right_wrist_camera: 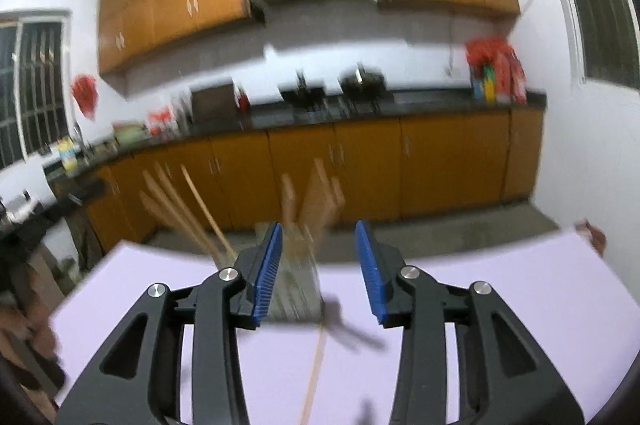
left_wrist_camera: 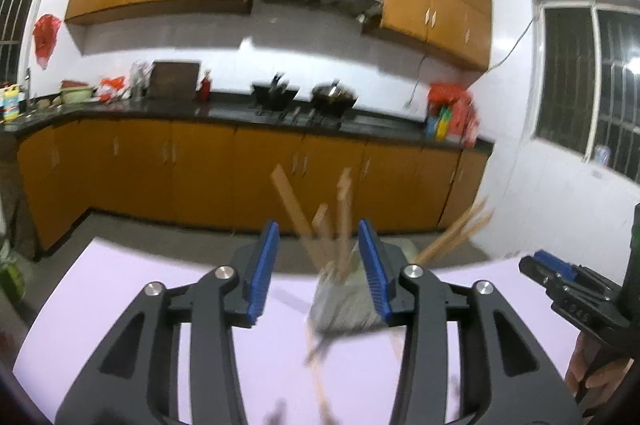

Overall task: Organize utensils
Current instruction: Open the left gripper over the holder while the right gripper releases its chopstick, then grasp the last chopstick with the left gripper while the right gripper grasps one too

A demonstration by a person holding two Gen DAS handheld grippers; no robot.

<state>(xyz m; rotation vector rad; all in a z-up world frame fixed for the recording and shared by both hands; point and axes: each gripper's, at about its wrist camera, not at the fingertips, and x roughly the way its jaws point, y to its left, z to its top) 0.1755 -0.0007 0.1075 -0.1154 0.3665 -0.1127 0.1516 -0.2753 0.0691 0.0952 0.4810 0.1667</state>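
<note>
Both tongs stand apart, gripping nothing. A metal utensil holder point(left_wrist_camera: 344, 305) full of wooden chopsticks point(left_wrist_camera: 340, 221) stands near the table's point(left_wrist_camera: 132, 289) far edge, ahead of the left gripper point(left_wrist_camera: 318, 269), partly behind its right pad. From the right gripper point(right_wrist_camera: 320, 269), the holder sits behind its left pad; one loose chopstick point(right_wrist_camera: 314, 373) lies on the table between the fingers.

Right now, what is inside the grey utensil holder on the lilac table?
Wooden chopsticks stand in the grey utensil holder, leaning apart; their lower ends are hidden by its wall. Motion blur prevents a count.
</note>
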